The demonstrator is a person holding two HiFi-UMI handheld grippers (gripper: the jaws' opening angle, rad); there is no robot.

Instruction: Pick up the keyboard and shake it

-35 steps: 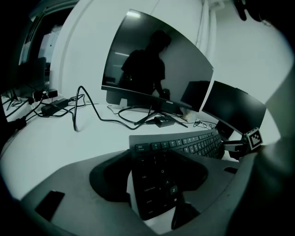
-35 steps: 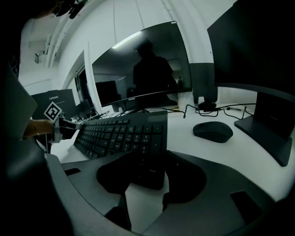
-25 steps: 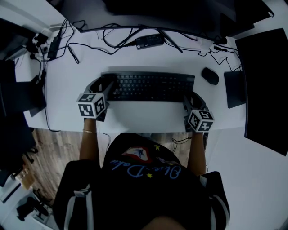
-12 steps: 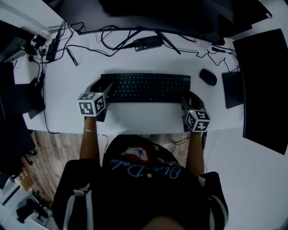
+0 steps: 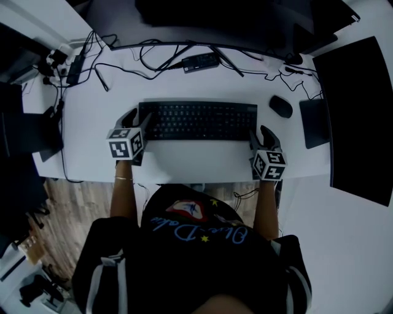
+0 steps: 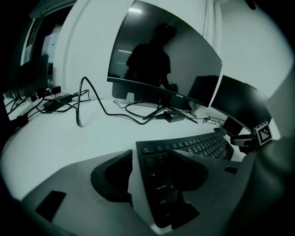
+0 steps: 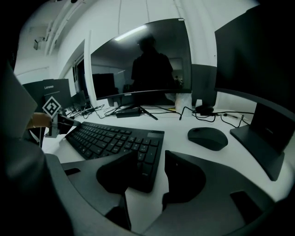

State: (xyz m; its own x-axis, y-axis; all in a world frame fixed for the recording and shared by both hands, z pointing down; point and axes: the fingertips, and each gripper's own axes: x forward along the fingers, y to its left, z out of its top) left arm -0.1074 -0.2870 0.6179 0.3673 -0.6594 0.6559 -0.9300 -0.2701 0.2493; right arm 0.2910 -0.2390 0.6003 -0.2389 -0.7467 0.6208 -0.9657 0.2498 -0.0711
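A black keyboard (image 5: 199,121) lies flat on the white desk (image 5: 184,159). My left gripper (image 5: 139,119) straddles its left end. In the left gripper view the keyboard (image 6: 193,147) runs in between the jaws of the left gripper (image 6: 147,173): one jaw is over the keys, the other is outside the edge with a sliver of desk showing. My right gripper (image 5: 261,136) straddles the right end in the same way. In the right gripper view, the right gripper (image 7: 154,173) has a gap of desk between its outer jaw and the keyboard (image 7: 106,138). Both are open.
A black mouse (image 5: 282,106) (image 7: 208,137) lies right of the keyboard, with a dark flat pad (image 5: 316,122) beyond it. A curved monitor (image 5: 215,18) stands behind. Cables (image 5: 153,55) and a power brick (image 5: 199,61) lie at the back. The desk's front edge is just below both grippers.
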